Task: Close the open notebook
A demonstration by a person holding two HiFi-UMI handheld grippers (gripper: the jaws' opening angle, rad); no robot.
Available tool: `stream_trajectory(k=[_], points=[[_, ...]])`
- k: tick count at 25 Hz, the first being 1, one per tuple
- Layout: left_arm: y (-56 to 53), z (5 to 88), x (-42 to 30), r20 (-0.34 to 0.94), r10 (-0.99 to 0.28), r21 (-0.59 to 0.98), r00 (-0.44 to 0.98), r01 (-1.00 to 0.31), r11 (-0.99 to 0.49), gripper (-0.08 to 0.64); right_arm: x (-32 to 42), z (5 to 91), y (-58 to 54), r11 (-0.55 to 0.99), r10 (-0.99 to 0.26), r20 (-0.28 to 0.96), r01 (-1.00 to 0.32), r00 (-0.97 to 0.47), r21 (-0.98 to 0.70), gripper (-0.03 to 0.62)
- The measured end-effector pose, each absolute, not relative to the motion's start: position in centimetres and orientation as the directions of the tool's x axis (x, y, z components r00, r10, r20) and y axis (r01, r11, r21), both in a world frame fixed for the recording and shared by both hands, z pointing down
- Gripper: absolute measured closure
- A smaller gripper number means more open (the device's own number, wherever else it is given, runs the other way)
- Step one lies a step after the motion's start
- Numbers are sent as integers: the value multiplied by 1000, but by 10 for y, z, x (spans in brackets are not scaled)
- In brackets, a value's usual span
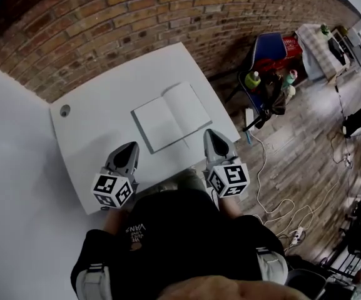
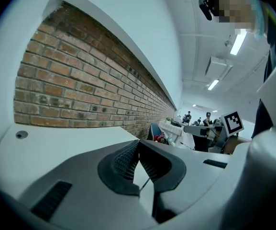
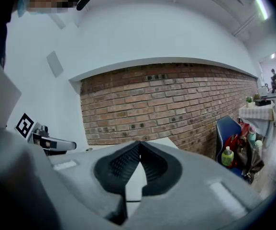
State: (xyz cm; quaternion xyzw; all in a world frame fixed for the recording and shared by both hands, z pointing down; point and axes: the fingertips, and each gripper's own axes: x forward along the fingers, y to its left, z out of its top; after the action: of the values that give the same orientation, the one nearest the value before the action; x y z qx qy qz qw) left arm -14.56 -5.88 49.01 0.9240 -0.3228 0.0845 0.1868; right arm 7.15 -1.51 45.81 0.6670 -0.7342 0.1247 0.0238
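Head view first: what does the surface look like?

Plain white worktop [image 1: 105, 142] with a small round hole [image 1: 64, 110] near its far left corner. The far edge sits against a brick wall [image 1: 136, 17]. The notebook [image 1: 171, 115] lies open on the right half, both pages blank. It is angled to the worktop's edges.

And the grippers?

Left gripper [image 1: 129, 150] and right gripper [image 1: 213, 137] both hover over the near edge, pointing away from the person. The notebook is ahead of them, nearer the right one. Neither appears to touch it.

The room on the right?

Wood-plank floor [image 1: 305, 142], a blue chair [image 1: 269, 49] with a green bottle [image 1: 252, 79] beside it, and a white cable [image 1: 264, 186] trailing across the boards.

Left gripper view?

Left gripper [image 2: 138, 147] has its jaws pressed together with nothing clamped. Past them are the bare worktop [image 2: 56, 140], the hole [image 2: 21, 134] and the brick wall [image 2: 80, 90] running off to the right. Ceiling lights [image 2: 237, 41] show above, and the right gripper's marker cube [image 2: 233, 122] is at the right.

Right gripper view?

Right gripper [image 3: 138, 150] also has its jaws together and empty. A strip of worktop [image 3: 161, 143] lies beyond, then the brick wall [image 3: 176, 104]. The blue chair [image 3: 226, 128] and green bottle [image 3: 227, 155] are at the right, and the left gripper [image 3: 42, 139] is at the left.
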Motion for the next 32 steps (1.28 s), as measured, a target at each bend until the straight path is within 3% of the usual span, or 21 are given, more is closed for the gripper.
stream_trajectory(k=[32], points=[[-125, 510, -117, 327, -743, 300, 584, -809, -505, 548, 109, 495, -152, 313, -894, 308, -945, -326, -92, 594]])
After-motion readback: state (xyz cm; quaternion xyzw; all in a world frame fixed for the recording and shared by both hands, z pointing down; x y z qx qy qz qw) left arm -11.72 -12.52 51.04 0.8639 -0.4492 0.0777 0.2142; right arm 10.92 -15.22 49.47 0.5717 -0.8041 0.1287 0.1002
